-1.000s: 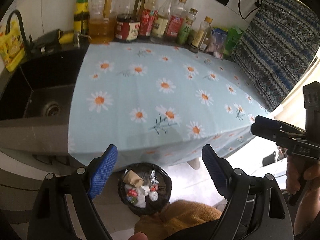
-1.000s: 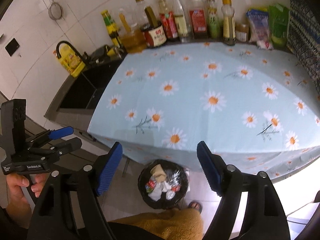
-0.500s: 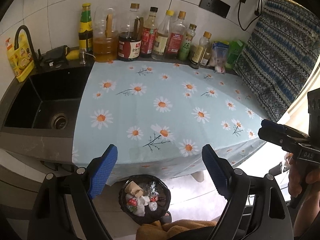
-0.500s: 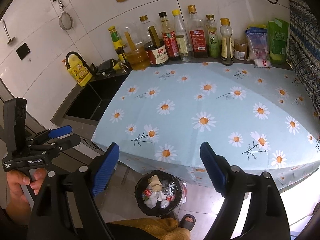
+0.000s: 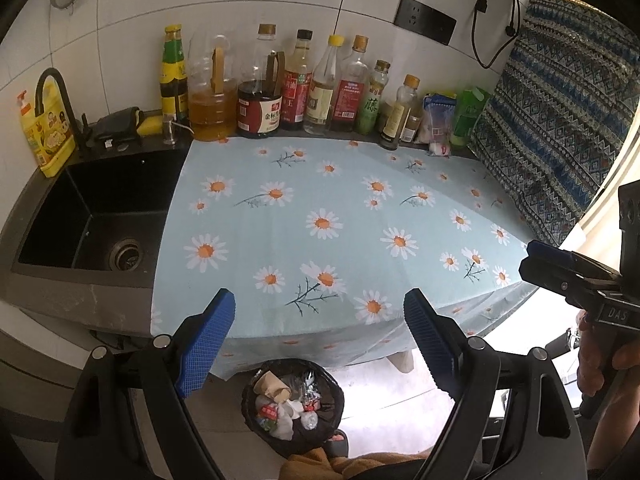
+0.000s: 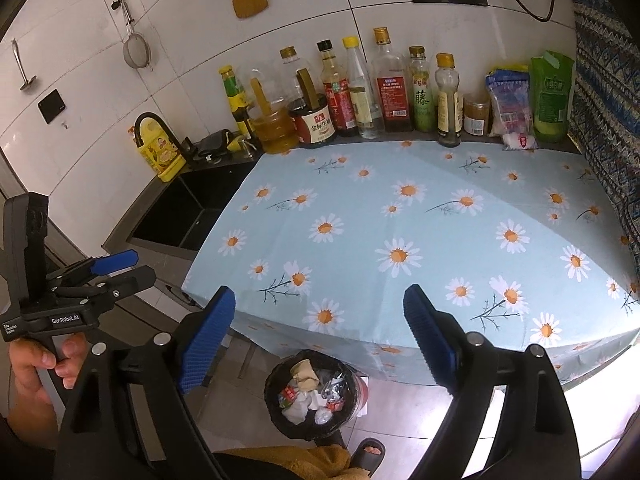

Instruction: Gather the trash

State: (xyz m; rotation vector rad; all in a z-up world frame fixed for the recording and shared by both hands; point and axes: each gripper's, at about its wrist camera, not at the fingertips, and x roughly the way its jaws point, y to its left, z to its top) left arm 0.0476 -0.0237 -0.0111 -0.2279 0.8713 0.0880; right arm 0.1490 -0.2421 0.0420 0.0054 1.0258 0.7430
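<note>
You hold both grippers above the near edge of the daisy cloth [image 5: 320, 216], and neither carries anything. Your left gripper [image 5: 319, 340] has its jaws spread wide, blue pads [image 5: 208, 336] well apart, with the cloth's front hem and the bin [image 5: 294, 404] showing between them. Your right gripper [image 6: 319, 340] is spread just as wide, empty too. The bin stands on the floor just below the cloth's front edge, lined in black, and the trash [image 6: 310, 394] lies inside it: a crumpled brown paper piece on top, white scraps and small red and shiny wrappers beneath. In the right view your left gripper sits off the cloth's left corner, over the counter front, gripped by your hand [image 6: 36, 364]. In the left view your right gripper appears past the cloth's right corner. Left of the cloth is the black sink [image 5: 92, 216]. Behind the cloth a row of bottles [image 5: 304, 84] lines the wall, and a patterned fabric [image 5: 560, 120] hangs at the cloth's right end.
</note>
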